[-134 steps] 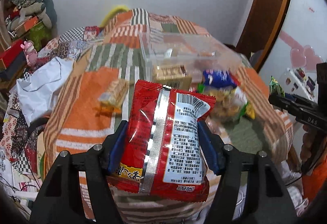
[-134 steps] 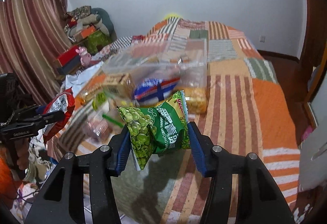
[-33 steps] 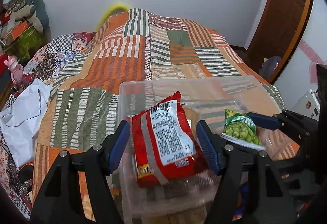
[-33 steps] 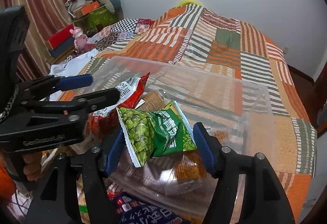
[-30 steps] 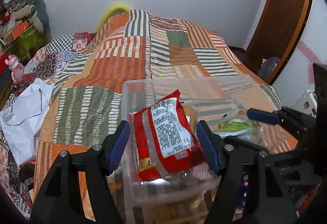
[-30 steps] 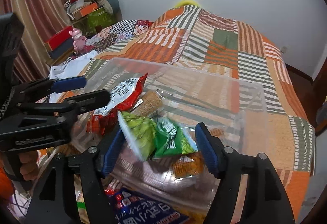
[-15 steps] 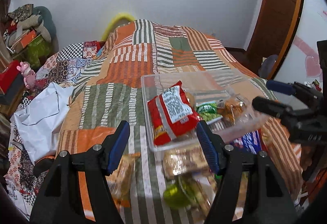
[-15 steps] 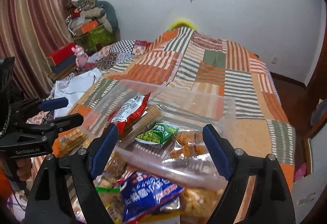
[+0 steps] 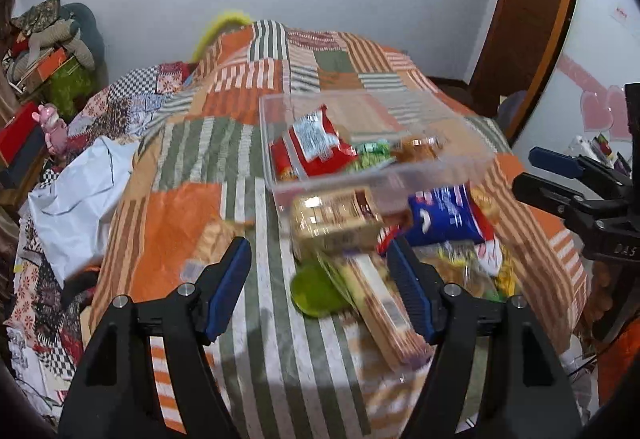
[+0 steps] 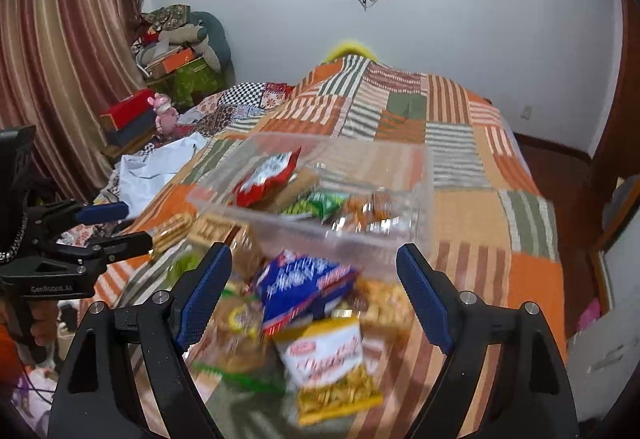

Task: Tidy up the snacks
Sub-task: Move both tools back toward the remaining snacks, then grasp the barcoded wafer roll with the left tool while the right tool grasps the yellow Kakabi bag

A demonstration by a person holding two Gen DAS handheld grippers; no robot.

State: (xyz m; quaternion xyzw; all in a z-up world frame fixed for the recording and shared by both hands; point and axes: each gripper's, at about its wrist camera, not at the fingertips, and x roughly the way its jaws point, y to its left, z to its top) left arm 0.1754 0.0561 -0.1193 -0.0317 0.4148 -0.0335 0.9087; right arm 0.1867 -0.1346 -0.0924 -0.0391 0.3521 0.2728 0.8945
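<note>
Taking the clear plastic bin on the patchwork bedspread as the landmark: left of it and nearer the camera, the left gripper hangs with its blue pads spread wide and nothing between them. A second ago those pads flanked the red snack packet over the bin; the packet now lies inside the bin at its left end, so that piece is delivered.

Just right of the red packet, still inside the bin, the green pea bag lies beside an orange-brown snack bag. The right gripper let it go about a second ago and has since drawn back; its pads too stand fully apart and empty.

In front of the bin, the unsorted pile remains: a tan cracker pack against the bin's near wall, a long biscuit sleeve and a green disc-shaped item nearer the left gripper, then the blue packet and a yellow-and-white snack bag between the right gripper's pads.

Judging by this, two snacks are stowed, both tools are free, and the next pickup likely comes from this pile. The frames are motion-blurred, so finer detail is unclear.
</note>
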